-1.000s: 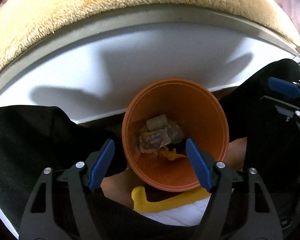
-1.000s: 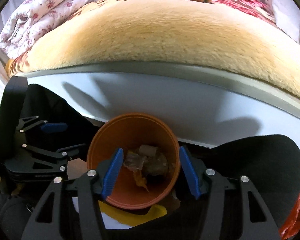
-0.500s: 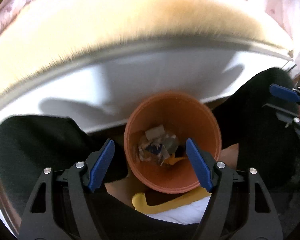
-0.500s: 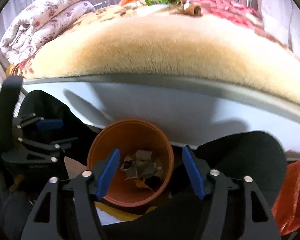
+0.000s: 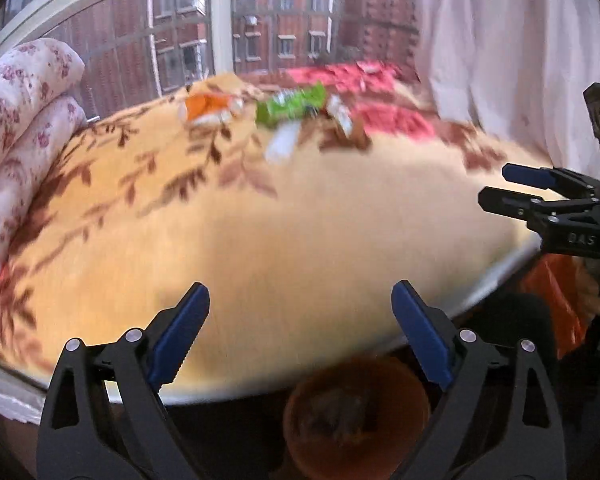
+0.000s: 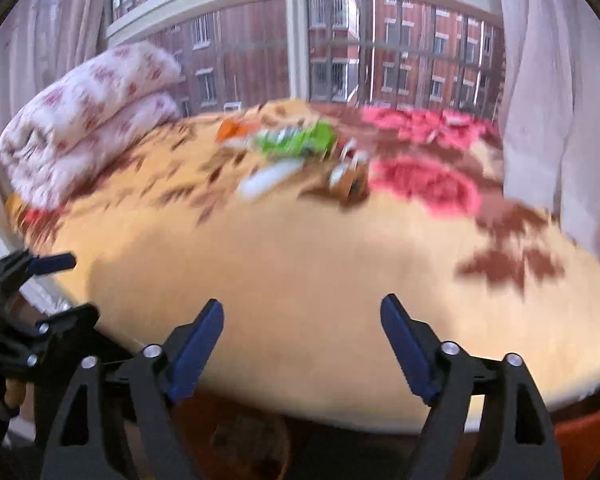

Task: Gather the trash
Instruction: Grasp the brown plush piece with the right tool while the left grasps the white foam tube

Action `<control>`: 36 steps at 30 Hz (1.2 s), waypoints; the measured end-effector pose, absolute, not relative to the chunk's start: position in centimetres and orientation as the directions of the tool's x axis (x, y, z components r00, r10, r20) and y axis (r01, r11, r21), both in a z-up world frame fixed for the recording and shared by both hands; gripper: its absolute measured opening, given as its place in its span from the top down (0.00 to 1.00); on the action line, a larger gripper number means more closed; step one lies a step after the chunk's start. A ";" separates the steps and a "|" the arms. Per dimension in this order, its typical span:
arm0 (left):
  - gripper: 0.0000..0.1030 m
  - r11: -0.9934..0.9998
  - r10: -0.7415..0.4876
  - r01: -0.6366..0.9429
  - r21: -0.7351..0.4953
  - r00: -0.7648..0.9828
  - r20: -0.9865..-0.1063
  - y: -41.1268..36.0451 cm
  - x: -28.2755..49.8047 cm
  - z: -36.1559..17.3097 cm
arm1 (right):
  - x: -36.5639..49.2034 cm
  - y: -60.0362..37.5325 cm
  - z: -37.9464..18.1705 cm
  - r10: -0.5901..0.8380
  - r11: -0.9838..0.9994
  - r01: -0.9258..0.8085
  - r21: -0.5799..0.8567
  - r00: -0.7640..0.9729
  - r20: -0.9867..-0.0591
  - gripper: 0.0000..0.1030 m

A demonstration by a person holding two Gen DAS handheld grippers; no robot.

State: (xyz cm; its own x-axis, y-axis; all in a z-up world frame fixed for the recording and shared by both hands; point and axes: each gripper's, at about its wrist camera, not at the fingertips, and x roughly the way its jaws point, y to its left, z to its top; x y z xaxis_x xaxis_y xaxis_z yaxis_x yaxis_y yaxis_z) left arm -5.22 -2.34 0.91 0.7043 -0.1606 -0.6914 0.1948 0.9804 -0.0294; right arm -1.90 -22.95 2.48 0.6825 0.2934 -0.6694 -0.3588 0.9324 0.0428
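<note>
A: Nearest, both tongs gape empty: left gripper [image 5: 300, 336], right gripper [image 6: 302, 344]. The orange bin [image 5: 356, 412] sits low below the bed's near edge.

B: And the trash?

A: Far across the blanket [image 6: 320, 280], dead ahead: green wrapper [image 6: 300, 142], long axis running left-right, an orange wrapper [image 6: 232, 132] at its left.

B: Nearer hand?

A: Too blurred to tell.

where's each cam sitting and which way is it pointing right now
Left wrist: on the left gripper, open, facing across the bed blanket to the window; the right gripper shows at right.
Right wrist: on the right gripper, open, facing likewise; the left gripper's tip sits at left.
Shared: green wrapper, folded quilt, orange bin.
</note>
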 end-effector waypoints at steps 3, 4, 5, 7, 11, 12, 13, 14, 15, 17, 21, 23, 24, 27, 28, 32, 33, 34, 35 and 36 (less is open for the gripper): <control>0.12 0.986 -0.139 0.167 -0.027 0.713 -0.688 -2.5 -1.0 1.0 | 3.7 -22.6 2.4 0.274 0.938 -0.346 0.024 0.699 -0.661 0.22; 0.12 0.987 -0.134 0.159 -0.027 0.717 -0.684 -2.6 0.3 1.0 | 6.1 -22.3 2.2 0.256 0.945 -0.327 0.017 0.706 -0.660 0.22; 0.12 0.989 -0.125 0.145 -0.029 0.721 -0.682 -2.8 1.9 0.8 | 7.4 -22.1 2.0 0.250 0.948 -0.317 0.019 0.706 -0.663 0.22; 0.12 0.991 -0.119 0.127 -0.039 0.725 -0.679 -2.6 4.2 0.7 | 11.0 -21.8 1.2 0.245 0.957 -0.287 0.048 0.703 -0.668 0.22; 0.12 0.995 -0.090 0.093 -0.031 0.732 -0.675 -2.7 7.9 0.3 | 16.3 -21.2 -0.2 0.239 0.966 -0.238 0.097 0.686 -0.687 0.23; 0.12 0.996 -0.078 0.083 -0.026 0.731 -0.678 -2.6 8.7 0.0 | 17.5 -20.8 -0.5 0.235 0.968 -0.231 0.101 0.685 -0.690 0.23; 0.12 0.997 -0.072 0.076 -0.024 0.730 -0.680 -2.5 9.3 -0.2 | 18.2 -20.5 -0.8 0.230 0.969 -0.228 0.097 0.682 -0.694 0.23; 0.12 0.997 -0.070 0.069 -0.028 0.723 -0.687 -2.2 10.0 -0.6 | 19.2 -20.1 -1.3 0.213 0.972 -0.219 0.083 0.679 -0.703 0.23; 0.12 0.997 -0.071 0.064 -0.035 0.716 -0.694 -2.0 10.4 -1.0 | 19.9 -19.8 -1.7 0.199 0.975 -0.211 0.072 0.678 -0.708 0.23; 0.12 0.997 -0.083 0.058 -0.060 0.702 -0.708 -1.6 11.2 -1.6 | 21.3 -19.2 -2.4 0.180 0.978 -0.199 0.060 0.665 -0.725 0.23; 0.12 0.996 -0.093 0.052 -0.079 0.683 -0.725 -1.5 12.0 -2.4 | 23.7 -19.6 -4.1 0.141 0.988 -0.131 0.076 0.614 -0.777 0.28; 0.12 0.995 -0.094 0.053 -0.079 0.677 -0.730 -1.6 12.2 -2.7 | 24.6 -19.8 -5.0 0.138 0.990 -0.107 0.093 0.580 -0.803 0.37; 0.12 0.996 -0.092 0.053 -0.076 0.674 -0.733 -1.7 12.2 -2.8 | 24.8 -19.8 -5.5 0.140 0.990 -0.105 0.098 0.562 -0.815 0.38; 0.12 0.997 -0.079 0.057 -0.055 0.665 -0.742 -2.2 12.4 -3.2 | 24.5 -19.6 -6.3 0.138 0.989 -0.116 0.088 0.556 -0.820 0.48; 0.12 0.997 -0.075 0.059 -0.048 0.664 -0.744 -2.3 12.4 -3.3 | 24.2 -19.5 -6.2 0.141 0.989 -0.124 0.085 0.563 -0.815 0.52; 0.12 0.998 -0.054 0.065 -0.016 0.654 -0.755 -2.8 12.6 -3.6 | 23.5 -19.7 -5.9 0.135 0.990 -0.113 0.083 0.593 -0.794 0.68; 0.12 0.998 -0.051 0.066 -0.011 0.651 -0.757 -2.9 12.7 -3.6 | 23.3 -20.0 -5.7 0.147 0.989 -0.110 0.101 0.598 -0.788 0.71; 0.12 0.998 -0.049 0.066 -0.008 0.648 -0.760 -3.0 12.7 -3.7 | 23.2 -20.4 -5.6 0.160 0.987 -0.106 0.120 0.600 -0.784 0.71; 0.12 0.998 -0.048 0.068 -0.005 0.642 -0.765 -3.0 12.9 -3.7 | 22.9 -20.8 -5.5 0.178 0.984 -0.100 0.148 0.600 -0.780 0.72; 0.12 0.997 -0.048 0.071 -0.003 0.637 -0.770 -3.1 13.0 -3.8 | 22.6 -21.3 -5.3 0.201 0.979 -0.096 0.179 0.598 -0.776 0.72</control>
State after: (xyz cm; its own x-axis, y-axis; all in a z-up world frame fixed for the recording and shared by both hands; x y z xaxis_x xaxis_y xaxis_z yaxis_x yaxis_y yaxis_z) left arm 12.99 -3.09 -3.76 0.6368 -0.0476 -0.7696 0.0710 0.9975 -0.0030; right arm 22.57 -21.33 -5.28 0.5984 0.2009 -0.7756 -0.0962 0.9791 0.1794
